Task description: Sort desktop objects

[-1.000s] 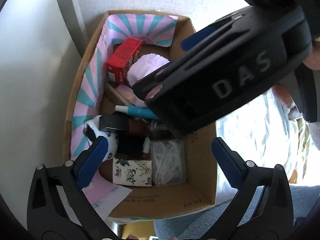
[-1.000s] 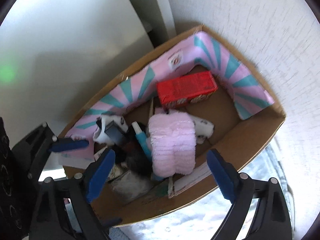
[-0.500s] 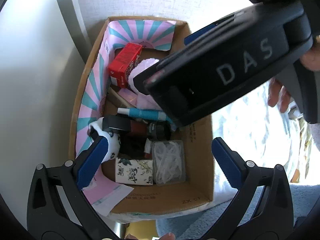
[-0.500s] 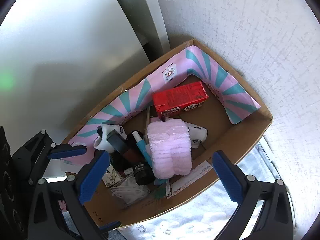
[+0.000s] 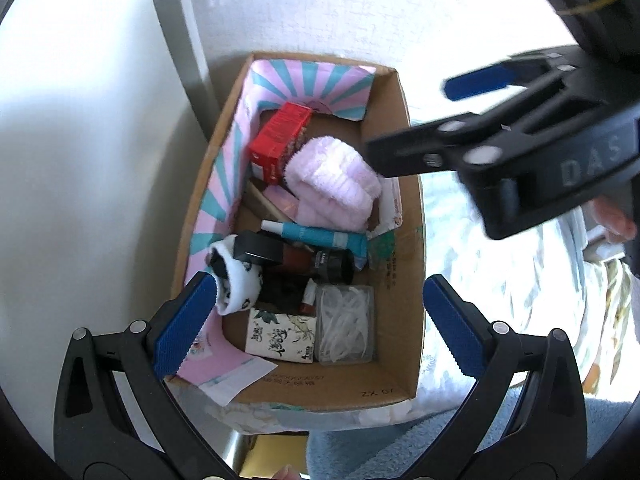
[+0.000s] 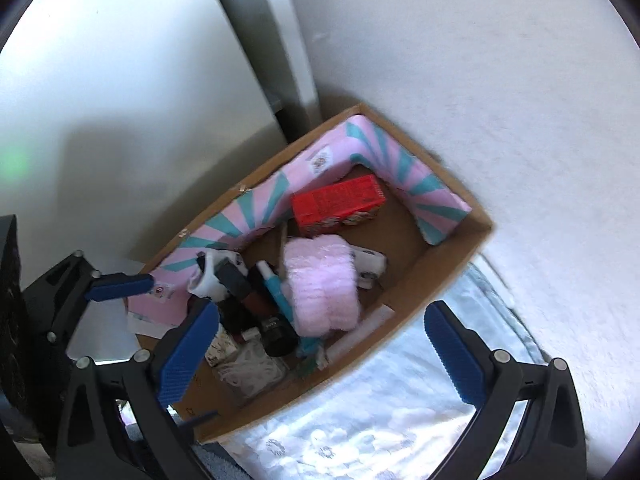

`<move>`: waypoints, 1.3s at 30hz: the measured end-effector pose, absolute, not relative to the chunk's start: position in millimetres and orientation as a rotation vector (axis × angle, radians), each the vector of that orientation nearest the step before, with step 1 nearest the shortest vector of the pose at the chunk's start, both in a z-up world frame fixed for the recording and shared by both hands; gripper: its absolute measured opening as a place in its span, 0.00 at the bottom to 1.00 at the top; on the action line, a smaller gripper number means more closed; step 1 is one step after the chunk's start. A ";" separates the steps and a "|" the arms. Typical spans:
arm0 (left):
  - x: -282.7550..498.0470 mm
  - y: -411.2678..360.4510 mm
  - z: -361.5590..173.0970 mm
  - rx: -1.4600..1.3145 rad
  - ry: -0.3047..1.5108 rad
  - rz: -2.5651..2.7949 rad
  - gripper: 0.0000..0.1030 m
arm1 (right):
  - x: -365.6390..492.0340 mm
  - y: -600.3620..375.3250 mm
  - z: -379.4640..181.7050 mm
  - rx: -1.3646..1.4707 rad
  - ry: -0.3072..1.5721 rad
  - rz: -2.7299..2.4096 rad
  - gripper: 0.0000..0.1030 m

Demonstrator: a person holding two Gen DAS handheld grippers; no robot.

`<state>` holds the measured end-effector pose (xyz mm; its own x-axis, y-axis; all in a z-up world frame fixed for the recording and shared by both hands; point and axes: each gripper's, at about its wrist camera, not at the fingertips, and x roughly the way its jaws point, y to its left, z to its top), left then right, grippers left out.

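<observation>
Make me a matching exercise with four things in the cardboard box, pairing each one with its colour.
Things:
1. carton
2. fluffy cloth
3. tube
4. tangled cord in a clear case

Colours:
A. white
B. teal
C. red
D. pale pink

Pairs: 1-C, 2-D, 3-B, 4-A

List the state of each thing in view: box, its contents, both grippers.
Cardboard box: open-topped, nearly full.
Red carton: lying on its side.
Pink fluffy cloth: folded, atop other items.
Teal tube: capped, lying flat.
Left gripper: open, empty.
Right gripper: open, empty.
</observation>
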<state>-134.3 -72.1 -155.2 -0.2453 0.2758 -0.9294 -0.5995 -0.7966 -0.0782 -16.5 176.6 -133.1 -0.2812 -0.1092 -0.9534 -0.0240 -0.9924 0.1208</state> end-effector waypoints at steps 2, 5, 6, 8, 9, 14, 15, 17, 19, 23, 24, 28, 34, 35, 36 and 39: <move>-130.6 -67.7 -146.6 -1.440 0.425 2.098 1.00 | -9.1 182.4 -128.3 1.859 -0.194 -2.484 1.00; -126.6 -55.9 -132.8 -1.396 0.504 2.132 1.00 | 7.7 195.2 -116.0 1.877 -0.239 -2.550 1.00; -125.3 -50.9 -127.2 -1.385 0.531 2.133 1.00 | 13.5 200.0 -112.0 1.900 -0.244 -2.577 1.00; -123.4 -40.5 -116.2 -1.361 0.548 2.117 1.00 | 28.1 210.8 -102.4 1.918 -0.258 -2.642 1.00; -122.7 -36.0 -111.8 -1.347 0.533 2.106 1.00 | 36.5 216.0 -96.6 1.906 -0.270 -2.678 1.00; -122.4 -17.1 -99.4 -1.325 0.461 2.072 1.00 | 83.0 251.3 -74.5 1.934 -0.412 -2.829 1.00; -121.4 -13.0 -98.7 -1.322 0.458 2.070 1.00 | 93.1 259.4 -71.5 1.949 -0.447 -2.862 1.00; -117.2 -4.1 -95.7 -1.307 0.472 2.078 1.00 | 112.4 272.5 -66.7 1.972 -0.502 -2.920 1.00; -111.0 4.5 -89.5 -1.282 0.500 2.091 1.00 | 135.5 284.5 -62.5 2.010 -0.551 -2.981 1.00; -96.4 22.5 -67.7 -1.243 0.517 2.071 1.00 | 180.9 297.4 -57.8 2.071 -0.661 -3.067 1.00; -92.5 25.7 -60.6 -1.228 0.514 2.073 1.00 | 191.2 299.2 -57.2 2.084 -0.697 -3.080 1.00; -74.7 35.6 -32.9 -1.134 0.517 2.119 1.00 | 224.0 298.2 -51.8 2.094 -0.785 -3.136 1.00; -54.3 38.0 -25.4 -1.074 0.533 2.186 1.00 | 264.9 278.2 -37.1 2.033 -0.857 -3.253 1.00; -51.8 37.1 -26.0 -1.075 0.529 2.193 1.00 | 269.6 274.1 -35.4 2.027 -0.854 -3.269 1.00; -49.8 35.6 -27.3 -1.079 0.519 2.200 1.00 | 274.3 269.1 -33.8 2.022 -0.852 -3.294 1.00; -43.5 30.7 -31.7 -1.086 0.474 2.196 1.00 | 284.6 255.7 -32.9 1.982 -0.883 -3.349 1.00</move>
<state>-43.5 30.7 -31.7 -0.4575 0.3819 -0.8030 -0.6790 -0.7331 0.0382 284.6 255.7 -32.9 -0.2512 0.4475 -0.8583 -0.8124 -0.5795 -0.0644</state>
